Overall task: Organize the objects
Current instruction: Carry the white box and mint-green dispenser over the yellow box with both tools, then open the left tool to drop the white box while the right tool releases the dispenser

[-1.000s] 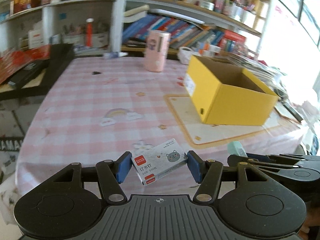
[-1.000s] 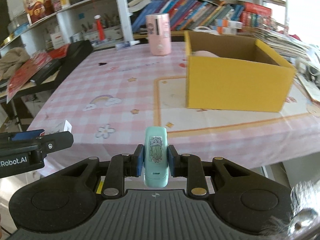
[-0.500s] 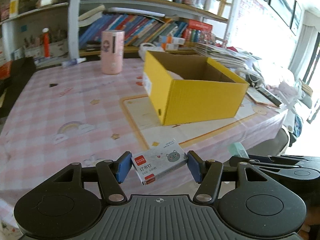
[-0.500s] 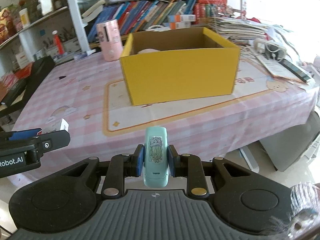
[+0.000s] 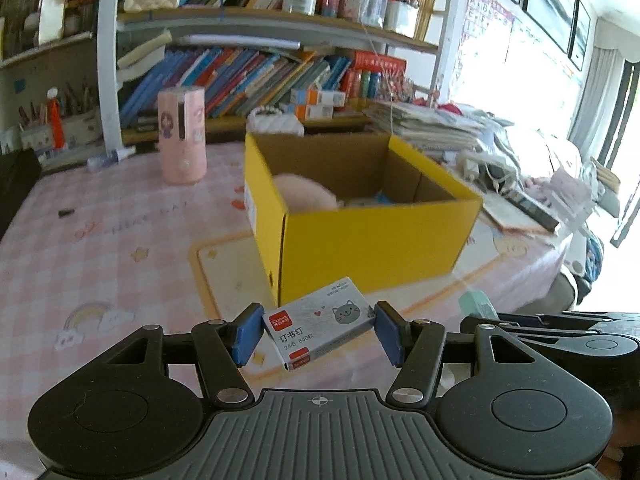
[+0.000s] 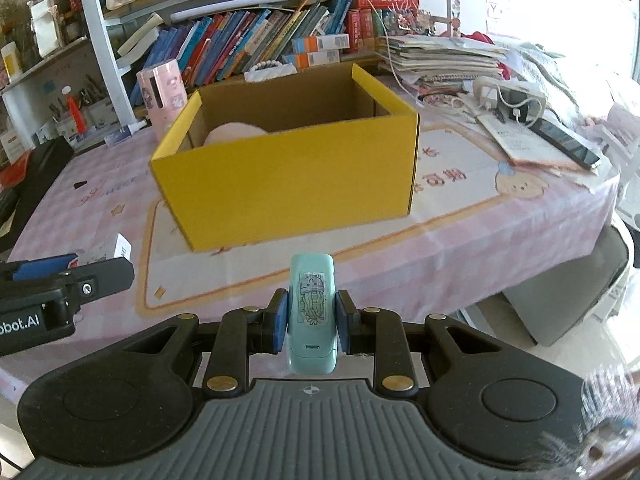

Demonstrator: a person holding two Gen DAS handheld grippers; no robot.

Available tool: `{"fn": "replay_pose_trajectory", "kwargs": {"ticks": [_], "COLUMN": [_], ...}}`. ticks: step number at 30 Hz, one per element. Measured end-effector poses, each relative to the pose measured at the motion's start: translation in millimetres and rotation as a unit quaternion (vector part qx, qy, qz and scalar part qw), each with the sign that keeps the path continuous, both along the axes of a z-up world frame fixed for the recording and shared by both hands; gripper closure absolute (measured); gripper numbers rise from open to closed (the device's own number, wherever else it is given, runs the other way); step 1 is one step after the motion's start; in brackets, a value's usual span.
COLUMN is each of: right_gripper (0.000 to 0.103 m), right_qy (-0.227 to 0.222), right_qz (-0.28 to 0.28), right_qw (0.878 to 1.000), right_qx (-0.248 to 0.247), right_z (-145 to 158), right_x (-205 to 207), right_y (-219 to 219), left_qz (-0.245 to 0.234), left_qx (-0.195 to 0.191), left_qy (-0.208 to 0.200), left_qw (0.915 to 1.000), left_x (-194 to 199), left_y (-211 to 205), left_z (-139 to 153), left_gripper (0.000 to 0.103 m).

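Observation:
My left gripper (image 5: pixel 318 332) is shut on a grey staple box (image 5: pixel 320 326) with a cat drawing, held in the air just in front of the open yellow cardboard box (image 5: pixel 372 236). My right gripper (image 6: pixel 312 320) is shut on a mint-green stapler (image 6: pixel 313 312) with a jellyfish sticker, also held in front of the yellow box (image 6: pixel 288 184). A pale pink round thing (image 5: pixel 304 196) lies inside the box. The right gripper's body shows at the right edge of the left wrist view (image 5: pixel 560 336), and the left gripper at the left edge of the right wrist view (image 6: pixel 52 284).
A pink cylinder holder (image 5: pixel 182 140) stands behind the box on the pink checked tablecloth (image 5: pixel 100 248). Bookshelves (image 5: pixel 256 72) line the back. Papers, a phone (image 6: pixel 564 140) and a power strip (image 6: pixel 508 96) lie at the table's right. A black case (image 6: pixel 44 160) sits far left.
Both grippers swung right and rose toward the yellow box, which now sits centred and closer in both views. Each grip is unchanged.

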State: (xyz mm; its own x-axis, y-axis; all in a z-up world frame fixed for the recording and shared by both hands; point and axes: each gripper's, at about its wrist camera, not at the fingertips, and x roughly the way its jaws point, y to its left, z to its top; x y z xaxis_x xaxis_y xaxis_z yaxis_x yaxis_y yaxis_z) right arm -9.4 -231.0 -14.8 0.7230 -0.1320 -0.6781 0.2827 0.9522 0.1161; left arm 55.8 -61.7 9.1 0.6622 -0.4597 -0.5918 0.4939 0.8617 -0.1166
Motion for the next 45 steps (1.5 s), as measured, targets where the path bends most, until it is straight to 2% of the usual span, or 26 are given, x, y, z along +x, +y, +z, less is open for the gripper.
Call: {"fn": "replay_pose_trajectory", "kwargs": {"ticks": [3,9,17,25,33,39,45], "right_gripper": [0.08,0.08,0.08,0.08,0.08,0.08,0.08], "right_qy": [-0.011,-0.06,-0.097,-0.088,-0.063,-0.036,-0.029], "right_qz": [0.007,0.015,0.051,0.094,0.131,0.151,0.169], "right_qw": [1.0,0.998,0.994,0.991,0.989,0.988,0.985], "right_qx": [-0.002,-0.015,-0.026,-0.029,-0.028,-0.016,-0.005], "right_z": [7.2,30.3,45.4,32.7,15.0,2.9,-2.5], "right_x": [10.6,34.8,79.4,117.2,147.4,162.8,168.7], "right_y": [-12.5,-43.1,-75.6,-88.7,-93.8,-99.0,-99.5], "left_qz": [0.004,0.02,0.053,0.075,0.092,0.097,0.101], "left_qx": [0.004,0.009,0.014,0.038,0.062,0.077,0.085], "left_qy": [-0.023,-0.065,-0.081,-0.074,-0.027,-0.019,-0.005], "left_qw": [0.9997,0.9977,0.9952,0.9937,0.9934,0.9921,0.9912], "left_x": [7.3,29.3,56.5,79.6,100.5,105.8,108.3], "left_y": [-13.8,-40.1,-67.6,-92.7,-109.4,-117.3,-119.4], "left_z": [7.8,23.5,30.9,24.0,2.0,-5.6,-13.2], "left_gripper": [0.044,0.044,0.044,0.044,0.044,0.043,0.043]}}
